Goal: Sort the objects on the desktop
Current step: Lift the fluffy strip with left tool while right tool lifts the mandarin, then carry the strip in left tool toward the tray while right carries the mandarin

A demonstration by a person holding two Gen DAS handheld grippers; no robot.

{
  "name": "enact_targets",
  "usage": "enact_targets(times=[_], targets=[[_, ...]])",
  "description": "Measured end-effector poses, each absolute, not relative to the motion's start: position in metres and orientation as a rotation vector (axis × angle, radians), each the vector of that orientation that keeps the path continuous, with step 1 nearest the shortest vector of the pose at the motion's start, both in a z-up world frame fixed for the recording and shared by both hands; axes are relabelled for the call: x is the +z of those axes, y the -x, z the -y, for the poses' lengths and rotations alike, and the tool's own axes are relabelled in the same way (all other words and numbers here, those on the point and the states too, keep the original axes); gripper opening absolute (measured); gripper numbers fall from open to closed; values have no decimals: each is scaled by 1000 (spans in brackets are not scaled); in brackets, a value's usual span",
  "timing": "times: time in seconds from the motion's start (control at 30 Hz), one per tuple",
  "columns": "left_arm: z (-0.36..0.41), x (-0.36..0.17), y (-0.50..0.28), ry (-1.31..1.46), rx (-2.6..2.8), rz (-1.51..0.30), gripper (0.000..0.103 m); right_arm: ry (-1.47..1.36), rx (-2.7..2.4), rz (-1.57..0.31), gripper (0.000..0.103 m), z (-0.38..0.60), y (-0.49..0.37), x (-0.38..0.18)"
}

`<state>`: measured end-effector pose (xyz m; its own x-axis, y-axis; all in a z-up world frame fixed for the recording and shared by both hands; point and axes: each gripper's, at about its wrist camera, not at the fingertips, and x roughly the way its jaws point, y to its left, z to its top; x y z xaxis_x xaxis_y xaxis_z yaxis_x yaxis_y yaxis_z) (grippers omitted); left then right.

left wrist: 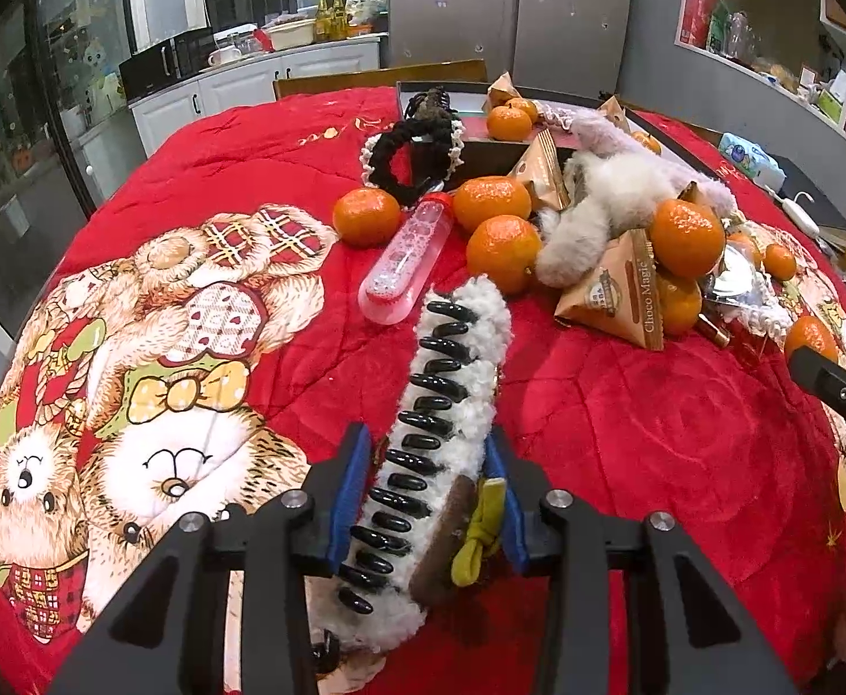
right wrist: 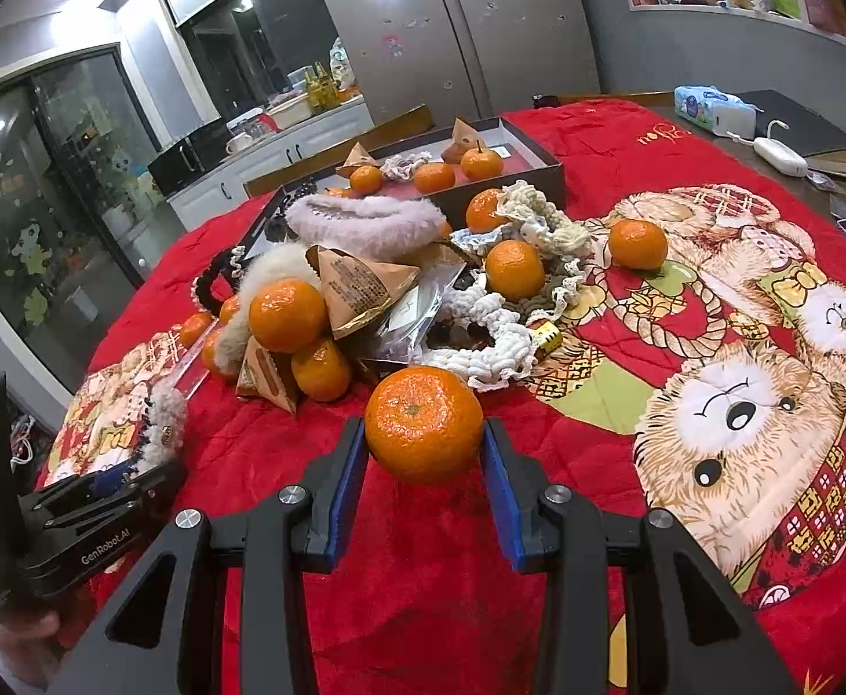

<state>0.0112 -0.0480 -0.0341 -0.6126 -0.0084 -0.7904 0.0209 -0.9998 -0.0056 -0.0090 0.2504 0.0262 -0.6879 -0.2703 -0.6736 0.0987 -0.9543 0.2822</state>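
My left gripper (left wrist: 430, 452) is shut on a fluffy white hair claw clip (left wrist: 452, 382) with black teeth, held just above the red blanket (left wrist: 626, 434). My right gripper (right wrist: 423, 446) is shut on a mandarin orange (right wrist: 423, 423), held over the blanket. A pile of mandarins (right wrist: 287, 315), triangular snack packets (right wrist: 359, 289), fluffy hair bands (right wrist: 365, 214) and crocheted scrunchies (right wrist: 492, 341) lies in the table's middle. The left gripper also shows at the left edge of the right wrist view (right wrist: 133, 463), still holding the clip.
A dark open box tray (right wrist: 533, 165) at the back holds mandarins, a packet and a scrunchie. A clear tube with a red cap (left wrist: 405, 255) lies by the pile. A tissue pack (right wrist: 713, 107), a white charger (right wrist: 779, 156) and a book sit at the far right.
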Motion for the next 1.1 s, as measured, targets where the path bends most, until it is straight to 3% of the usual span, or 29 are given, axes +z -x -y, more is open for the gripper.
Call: enact_targets(times=[1.1], targets=[[6,39,-37,-1200,-3059,-80,40,-1016,-2594,307,39,-229,1,58]])
